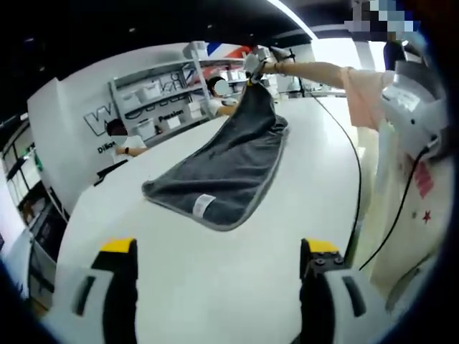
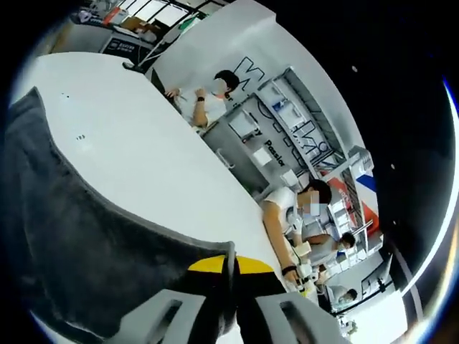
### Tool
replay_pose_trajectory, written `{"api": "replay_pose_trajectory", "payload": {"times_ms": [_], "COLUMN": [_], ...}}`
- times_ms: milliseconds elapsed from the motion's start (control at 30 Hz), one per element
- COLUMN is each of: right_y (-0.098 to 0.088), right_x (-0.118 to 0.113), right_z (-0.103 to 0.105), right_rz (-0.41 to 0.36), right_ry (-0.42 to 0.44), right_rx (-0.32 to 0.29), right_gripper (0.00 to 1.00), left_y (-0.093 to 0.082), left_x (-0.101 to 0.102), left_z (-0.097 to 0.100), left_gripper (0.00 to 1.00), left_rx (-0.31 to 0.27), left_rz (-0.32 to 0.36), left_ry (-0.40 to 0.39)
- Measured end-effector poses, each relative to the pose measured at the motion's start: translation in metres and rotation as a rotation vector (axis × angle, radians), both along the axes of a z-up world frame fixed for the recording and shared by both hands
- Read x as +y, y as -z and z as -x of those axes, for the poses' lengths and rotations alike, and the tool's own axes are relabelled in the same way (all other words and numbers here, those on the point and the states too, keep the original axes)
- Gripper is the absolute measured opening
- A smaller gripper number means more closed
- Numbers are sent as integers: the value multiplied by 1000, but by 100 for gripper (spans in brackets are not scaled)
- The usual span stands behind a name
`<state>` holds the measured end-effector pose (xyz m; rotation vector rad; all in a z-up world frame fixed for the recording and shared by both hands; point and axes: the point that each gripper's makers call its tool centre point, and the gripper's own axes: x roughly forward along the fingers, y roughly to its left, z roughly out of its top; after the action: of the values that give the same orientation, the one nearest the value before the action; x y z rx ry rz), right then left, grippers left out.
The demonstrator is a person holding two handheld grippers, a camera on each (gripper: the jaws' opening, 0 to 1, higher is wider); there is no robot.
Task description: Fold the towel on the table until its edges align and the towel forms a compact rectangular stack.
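Jaws of the left gripper (image 1: 219, 269) stand wide apart and empty at the bottom of the left gripper view, above the bare white table (image 1: 215, 287). Mid-frame the grey towel (image 1: 222, 168) lies flat, its far corner lifted by the right gripper (image 1: 252, 68) at upper centre. Right gripper view shows its jaws clamped on the towel's hem, with seated people (image 2: 301, 215) at right.

Left gripper (image 1: 219, 269) low over white table (image 1: 215, 287), yellow-tipped black jaws spread wide, nothing between. Dark grey rectangular cloth towel (image 1: 222, 168) with pale edging and white label lying ahead on table, far corner lifted by right gripper (image 1: 255, 66) on outstretched arm. Black cable (image 1: 356, 172) trailing along table edge.
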<state>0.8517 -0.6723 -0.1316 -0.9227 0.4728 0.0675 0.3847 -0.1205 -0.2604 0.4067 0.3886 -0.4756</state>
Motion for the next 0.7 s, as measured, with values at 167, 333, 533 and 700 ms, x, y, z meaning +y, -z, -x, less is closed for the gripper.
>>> {"api": "replay_pose_trajectory", "payload": {"times_ms": [167, 333, 533, 700], "right_y": [20, 30, 33, 38], "right_x": [7, 3, -4, -9], "right_z": [6, 1, 0, 3], "right_rz": [0, -23, -153, -200], "right_ry": [-21, -39, 24, 33], "right_rx": [2, 12, -20, 2], "right_gripper": [3, 4, 57, 65], "left_y": [1, 3, 6, 9], "left_x": [-2, -5, -7, -11], "left_z": [0, -1, -3, -4], "left_gripper": [99, 99, 99, 99], "left_rx": [1, 4, 11, 16], "left_rz": [4, 8, 9, 13], "left_ry": [1, 10, 14, 32]}}
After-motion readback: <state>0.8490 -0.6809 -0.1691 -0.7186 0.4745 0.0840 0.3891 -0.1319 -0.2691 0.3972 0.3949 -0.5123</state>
